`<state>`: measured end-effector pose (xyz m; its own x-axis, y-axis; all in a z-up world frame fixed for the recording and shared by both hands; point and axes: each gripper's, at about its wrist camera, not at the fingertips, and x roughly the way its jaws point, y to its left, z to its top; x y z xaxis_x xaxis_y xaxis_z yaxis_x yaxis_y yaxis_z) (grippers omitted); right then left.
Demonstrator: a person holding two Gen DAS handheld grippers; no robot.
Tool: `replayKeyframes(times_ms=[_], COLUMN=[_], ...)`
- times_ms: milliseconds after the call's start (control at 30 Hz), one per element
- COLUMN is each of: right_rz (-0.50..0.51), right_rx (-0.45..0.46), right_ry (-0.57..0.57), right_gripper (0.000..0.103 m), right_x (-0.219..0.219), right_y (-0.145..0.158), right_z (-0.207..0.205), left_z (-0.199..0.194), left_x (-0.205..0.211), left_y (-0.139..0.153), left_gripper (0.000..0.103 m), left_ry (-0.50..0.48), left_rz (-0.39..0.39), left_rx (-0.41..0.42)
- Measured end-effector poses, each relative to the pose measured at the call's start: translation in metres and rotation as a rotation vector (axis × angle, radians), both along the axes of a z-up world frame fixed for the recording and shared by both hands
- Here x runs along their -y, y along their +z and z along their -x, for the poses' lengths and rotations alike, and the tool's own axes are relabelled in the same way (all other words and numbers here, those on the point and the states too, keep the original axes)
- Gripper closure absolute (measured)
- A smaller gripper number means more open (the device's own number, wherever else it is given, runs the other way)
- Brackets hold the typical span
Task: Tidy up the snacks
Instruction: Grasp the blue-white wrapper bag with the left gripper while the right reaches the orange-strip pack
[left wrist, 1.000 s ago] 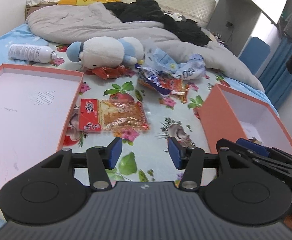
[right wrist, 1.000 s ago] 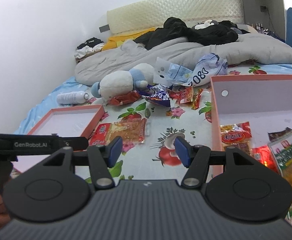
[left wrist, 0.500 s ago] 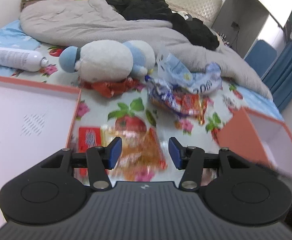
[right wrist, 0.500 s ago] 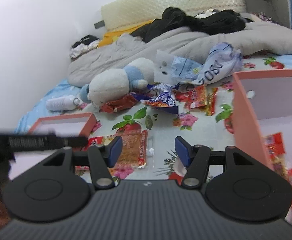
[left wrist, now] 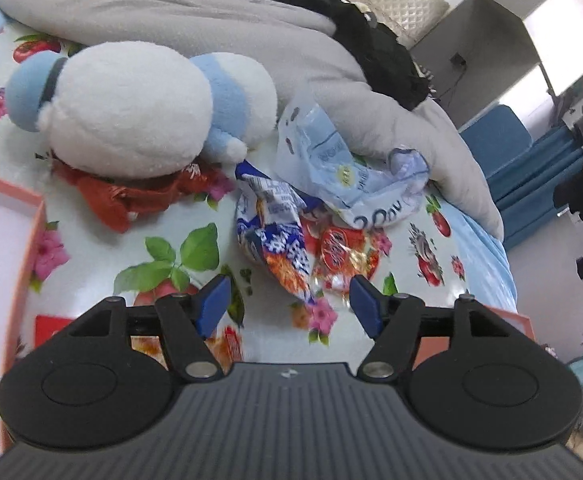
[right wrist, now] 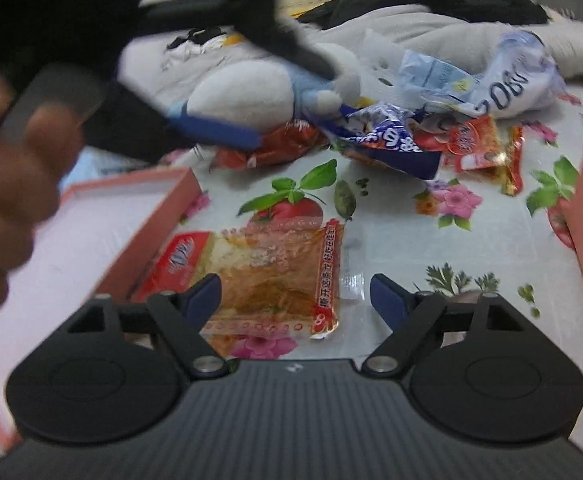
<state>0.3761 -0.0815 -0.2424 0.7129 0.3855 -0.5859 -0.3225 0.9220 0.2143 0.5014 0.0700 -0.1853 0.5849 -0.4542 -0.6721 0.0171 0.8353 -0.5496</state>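
Right wrist view: our right gripper [right wrist: 295,292] jaws were opening, nothing clamped, w/ the orange snack packet [right wrist: 259,276] flat on the sheet just below. Left gripper [left wrist: 287,304] also opening, empty, near blue-white packet [left wrist: 275,232]. Risk: thin flat packet could slip from the pads

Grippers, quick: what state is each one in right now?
Left gripper: jaws opening, empty, aimed at the blue-and-white snack bag.
Right gripper: jaws opening, empty, over the orange snack packet.
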Motion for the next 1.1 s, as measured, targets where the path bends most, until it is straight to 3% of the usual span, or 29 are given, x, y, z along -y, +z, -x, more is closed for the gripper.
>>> replayKeyframes(times_ms=[167,333,533,700,733,933,1000,1033,1100], right_rz=[0.096,0.115,0.166,0.176,0.176,0.179,0.168,0.161,0.175], right_rx=[0.027,0.030,0.019,0.000,0.001,-0.002,-0.010,-0.017,-0.015], right_ry=[0.024,0.037,0.060,0.061,0.061,0.062,0.079,0.085,0.083], right_gripper=[0.020,0.020,0.023,0.024,0.025,0.042,0.055,0.067,0.072], right_x=[-0.010,-0.013,-0.020,-0.021,-0.020,-0.021,-0.020,-0.021,-0.023], right_y=[-0.011,-0.013,-0.013,-0.011,-0.011,-0.009,-0.007,-0.006,-0.004], right_z=[-0.004,-0.007,-0.007,-0.009,-0.008,-0.006,-0.006,-0.005,-0.003], left_z=[-0.022,-0.038,-0.046,-0.049,-0.049,-0.043,-0.041,-0.039,-0.033], left_x=[0.008,0.011,0.011,0.008,0.008,0.008,0.006,0.005,0.005], left_y=[-0.015,-0.031,-0.046,-0.056,-0.057,-0.053,-0.051,-0.049,-0.046], left_gripper=[0.034,0.034,0.055,0.084,0.086,0.097,0.097,0.097,0.098], left_ry=[-0.003,0.005,-0.004,-0.006,-0.008,-0.030,-0.026,-0.024,-0.019], left_rz=[-0.007,-0.002,-0.019,-0.005,-0.010,-0.042,-0.030,-0.027,-0.031], left_rx=[-0.017,-0.048,-0.069,-0.085,-0.083,-0.056,-0.056,-0.054,-0.045])
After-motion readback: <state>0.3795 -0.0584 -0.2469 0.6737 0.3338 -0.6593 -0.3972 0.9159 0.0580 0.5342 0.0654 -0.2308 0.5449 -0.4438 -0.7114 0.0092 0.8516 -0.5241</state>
